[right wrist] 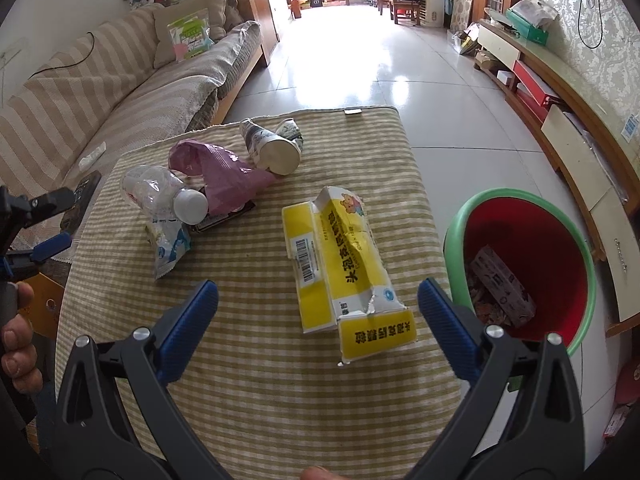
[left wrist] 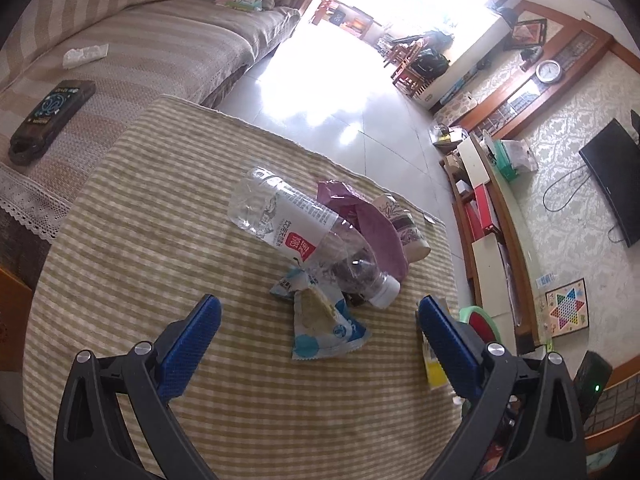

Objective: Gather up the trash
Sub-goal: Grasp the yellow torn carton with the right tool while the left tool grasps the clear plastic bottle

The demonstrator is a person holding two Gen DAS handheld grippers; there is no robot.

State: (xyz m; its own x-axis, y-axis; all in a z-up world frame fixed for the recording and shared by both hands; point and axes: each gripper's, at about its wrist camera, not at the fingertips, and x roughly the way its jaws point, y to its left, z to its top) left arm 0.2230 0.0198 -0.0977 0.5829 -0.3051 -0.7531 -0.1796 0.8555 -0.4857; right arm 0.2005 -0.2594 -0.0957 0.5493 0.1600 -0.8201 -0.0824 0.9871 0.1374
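We hold both tools over a low table draped in a green-and-cream checked cloth, and each one grips nothing. Our left gripper has its blue fingers spread wide above the cloth, and between them lies a torn white-and-blue snack wrapper. Just beyond the wrapper we see a crushed clear plastic bottle on its side, its white cap pointing toward the gripper, with a crumpled pink plastic bag and a toppled paper cup tucked behind it. Our right gripper is likewise wide open and empty, and a flattened yellow-and-white carton lies on the cloth between its fingers, slightly ahead of them. Off the table's right edge stands a red bin with a green rim, and some cardboard scraps already lie at its bottom. A striped sofa runs along the left, close to the table, with a dark remote control on its seat.
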